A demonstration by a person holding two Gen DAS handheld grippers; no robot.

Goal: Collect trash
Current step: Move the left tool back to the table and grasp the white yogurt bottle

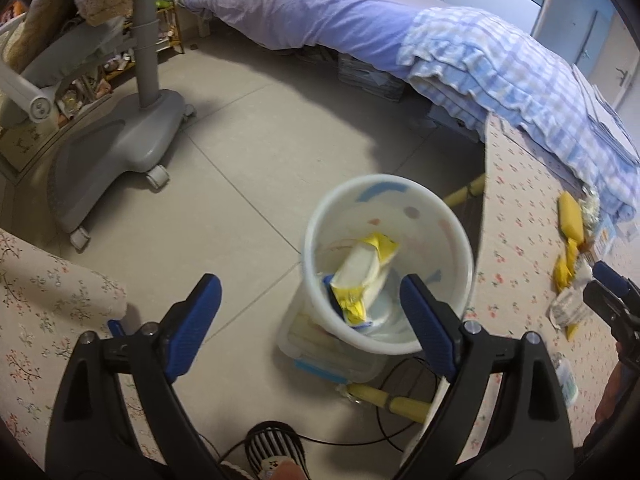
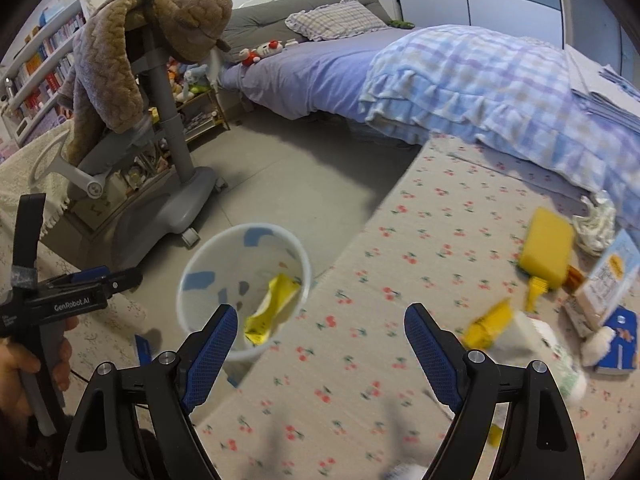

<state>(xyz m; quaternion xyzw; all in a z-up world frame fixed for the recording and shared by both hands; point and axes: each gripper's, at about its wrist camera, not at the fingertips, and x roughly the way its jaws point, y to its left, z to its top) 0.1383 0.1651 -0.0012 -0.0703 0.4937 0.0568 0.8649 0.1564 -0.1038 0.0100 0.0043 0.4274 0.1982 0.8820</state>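
Observation:
A white bin (image 1: 452,236) stands on the floor beside the table edge, with a yellow and white wrapper (image 1: 364,276) lying inside it. My left gripper (image 1: 310,284) hangs open just above the bin, nothing between its fingers. My right gripper (image 2: 323,310) is open over the flowered tablecloth (image 2: 360,380), also empty. To its right lie a yellow packet (image 2: 546,250), a yellow wrapper (image 2: 490,326), a white crumpled bag (image 2: 552,356) and a crumpled tissue (image 2: 596,224). The bin (image 2: 208,256) and the left gripper (image 2: 80,284), held in a hand, show at the left of the right wrist view.
A grey wheeled chair base (image 1: 120,148) stands on the tiled floor to the left. A bed with a checked blanket (image 1: 500,64) runs behind the table. A clear plastic box (image 1: 332,356), cables and a small fan (image 1: 272,448) sit below the bin. Books (image 2: 608,280) lie at the table's right.

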